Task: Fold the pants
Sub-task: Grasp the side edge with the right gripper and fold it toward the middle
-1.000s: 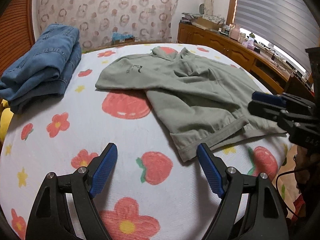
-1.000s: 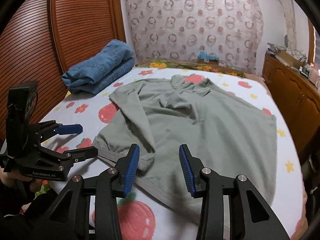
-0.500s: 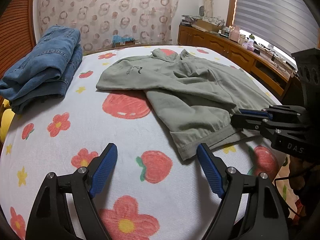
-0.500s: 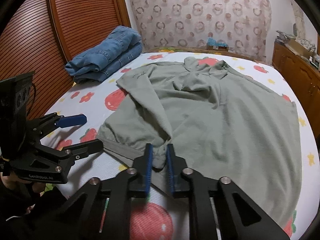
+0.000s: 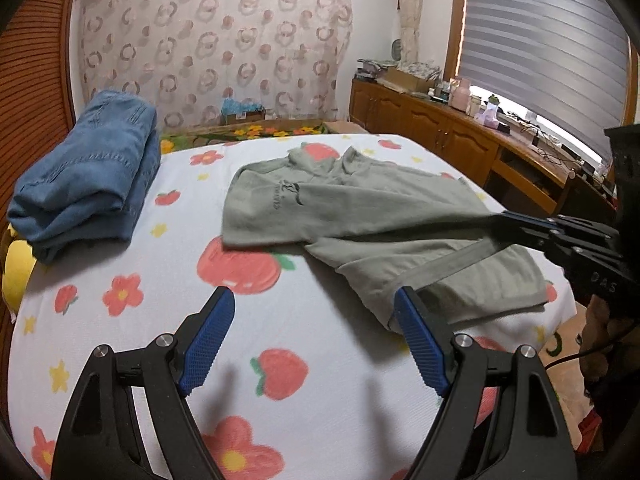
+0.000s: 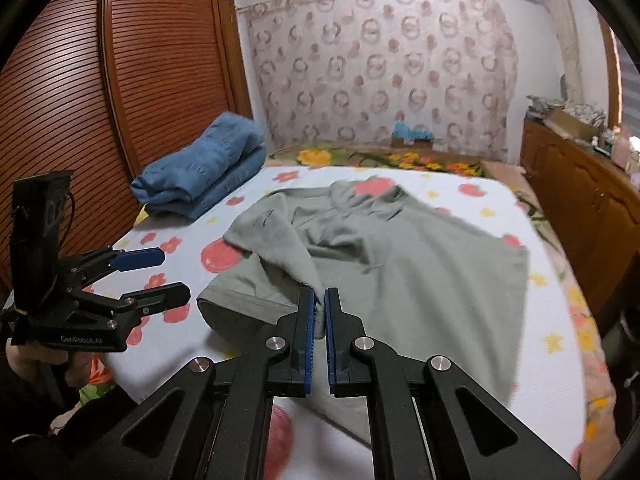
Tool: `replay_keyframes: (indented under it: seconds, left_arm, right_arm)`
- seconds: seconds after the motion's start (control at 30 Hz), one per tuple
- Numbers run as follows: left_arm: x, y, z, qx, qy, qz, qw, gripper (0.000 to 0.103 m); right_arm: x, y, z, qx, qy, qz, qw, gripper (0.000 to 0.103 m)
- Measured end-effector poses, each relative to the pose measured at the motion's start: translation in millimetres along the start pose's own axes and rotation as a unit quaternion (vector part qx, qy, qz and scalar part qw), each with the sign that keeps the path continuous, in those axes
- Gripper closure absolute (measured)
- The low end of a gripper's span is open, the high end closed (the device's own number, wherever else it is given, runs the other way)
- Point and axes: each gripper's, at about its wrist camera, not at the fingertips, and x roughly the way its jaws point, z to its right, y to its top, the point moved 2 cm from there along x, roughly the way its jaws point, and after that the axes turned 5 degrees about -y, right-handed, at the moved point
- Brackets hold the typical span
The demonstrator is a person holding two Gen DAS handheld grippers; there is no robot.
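Your right claw (image 6: 319, 312) has just been closing and now pinches a bunched fold of the grey-green garment (image 6: 420, 272) between its blue ribbed pads, near the garment's front left corner. The cloth rises from the bed (image 6: 532, 340) to that pinch in a taut ridge, while the rest lies spread and softly creased across the middle of the sheet. It looks like soft knit with a ribbed band along the near hem and a dark printed mark near the far left part; the blur keeps you from reading it, and the cut looks more like a top than pants.

Your left claw (image 5: 316, 338) stands wide open with nothing between its pads, above bare sheet at the near edge of the bed. The garment's hemmed corner lies just beyond its right fingertip (image 5: 416, 320), apparently not touching it. In the right view the same claw (image 6: 158, 276) sits to the left of the cloth, apart from it.

The sheet is white with red strawberries, flowers and small yellow stars. A folded stack of blue denim (image 5: 88, 184) rests at the far left corner of the bed, well apart from the garment, beside the slatted brown wardrobe door (image 6: 80, 92)
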Motion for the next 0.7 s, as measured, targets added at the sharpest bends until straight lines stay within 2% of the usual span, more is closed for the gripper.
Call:
replay_keyframes:
  seconds: [0.3,0.7]
  left_arm:
    - [8,21,20,0.013,-0.014,0.011,0.9998,0.021]
    - [28,20,52,0.043,-0.026,-0.012,0.9987,0.021]
  right_arm:
    - [-28,-14,5,0.013,-0.019,0.015,1.000,0.098]
    - [-51,-29,3,0.028,-0.039,0.016,0.999,0.098]
